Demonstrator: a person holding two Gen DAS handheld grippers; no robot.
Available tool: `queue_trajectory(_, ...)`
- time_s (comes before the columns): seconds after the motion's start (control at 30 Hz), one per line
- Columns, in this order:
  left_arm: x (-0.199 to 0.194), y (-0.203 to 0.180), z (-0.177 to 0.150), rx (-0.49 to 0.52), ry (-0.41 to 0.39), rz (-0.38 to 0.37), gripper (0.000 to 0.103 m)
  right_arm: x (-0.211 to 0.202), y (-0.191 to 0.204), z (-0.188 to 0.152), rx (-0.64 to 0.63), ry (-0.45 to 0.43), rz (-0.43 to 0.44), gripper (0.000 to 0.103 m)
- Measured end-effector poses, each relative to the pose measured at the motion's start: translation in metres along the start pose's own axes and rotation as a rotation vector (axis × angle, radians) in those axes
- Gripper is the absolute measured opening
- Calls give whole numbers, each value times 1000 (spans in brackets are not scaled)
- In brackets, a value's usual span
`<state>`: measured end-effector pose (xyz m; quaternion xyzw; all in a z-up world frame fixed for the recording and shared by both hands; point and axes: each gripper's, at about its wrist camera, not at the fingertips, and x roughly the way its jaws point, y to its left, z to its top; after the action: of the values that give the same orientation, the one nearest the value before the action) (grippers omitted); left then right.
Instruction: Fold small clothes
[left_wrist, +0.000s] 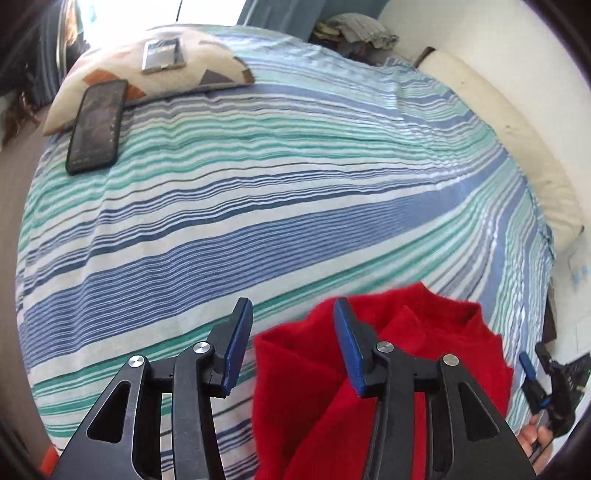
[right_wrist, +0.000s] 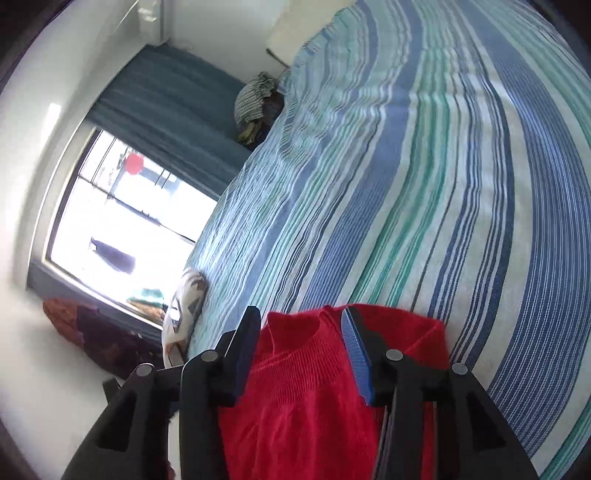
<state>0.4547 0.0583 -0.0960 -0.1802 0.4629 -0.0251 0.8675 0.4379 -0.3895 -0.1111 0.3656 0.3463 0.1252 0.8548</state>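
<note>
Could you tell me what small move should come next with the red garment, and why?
Probably close the right gripper on the red garment. In the right wrist view the cloth lies bunched between its open fingers, ungrasped, on the striped bed cover. The left gripper is open too, at the cloth's edge, so nothing can be lifted or spread yet.

Left wrist view low over the striped bedsheet (left_wrist: 295, 192), facing the patterned pillow (left_wrist: 155, 70), right wrist view rolled sideways, facing the window (right_wrist: 122, 229), both close above the red garment (left_wrist: 388, 369), sharing sheet, pillow, garment.
</note>
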Motion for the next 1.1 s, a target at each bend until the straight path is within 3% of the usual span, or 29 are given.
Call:
queue_trajectory(0.07,-21,-19,-27,123,-9,-121,63,-4,29,-18,-179,76,6,47)
queue_trajectory(0.13,-21,-43,-53,251,36,-242,79,-3,49,-44,-285,167,28,47)
queue_trajectory(0.17,-12,-56,-59,305,68,-243,81,0,54,-57,-323,209,26,48)
queue_trajectory(0.23,18,-70,-60,358,97,-148,79,10,53,-80,-390,276,-39,48)
queue_trajectory(0.3,47,-58,-35,257,116,-68,69,13,37,-91,-384,287,-136,48)
queue_trajectory(0.33,54,-43,-21,172,116,-54,57,10,27,-90,-358,271,-158,48)
queue_trajectory(0.37,58,-27,-7,83,113,-33,52,2,16,-89,-335,246,-180,48)
queue_trajectory(0.43,53,1,8,-37,104,5,54,-18,6,-90,-301,203,-206,48)
queue_trajectory(0.5,31,9,5,-28,73,22,62,-39,7,-92,-299,170,-227,48)
queue_trajectory(0.57,4,-2,-14,85,46,38,69,-53,19,-101,-368,158,-214,49)
queue_trajectory(0.67,-29,-23,-69,265,52,25,80,-54,32,-126,-457,204,-201,51)
queue_trajectory(0.73,-43,-32,-112,354,90,45,80,-49,22,-141,-461,240,-275,51)
queue_trajectory(0.77,-52,-35,-136,384,107,45,80,-53,15,-147,-458,231,-333,50)
queue_trajectory(0.83,-77,-36,-180,427,117,30,80,-76,13,-155,-404,176,-356,47)
queue_trajectory(0.9,-96,-45,-219,474,104,10,82,-102,23,-171,-364,126,-390,53)
queue_trajectory(1.0,-108,-67,-256,538,68,0,89,-130,45,-208,-361,87,-364,60)
queue_trajectory(1.1,-98,-76,-274,575,49,47,91,-134,60,-250,-394,82,-438,68)
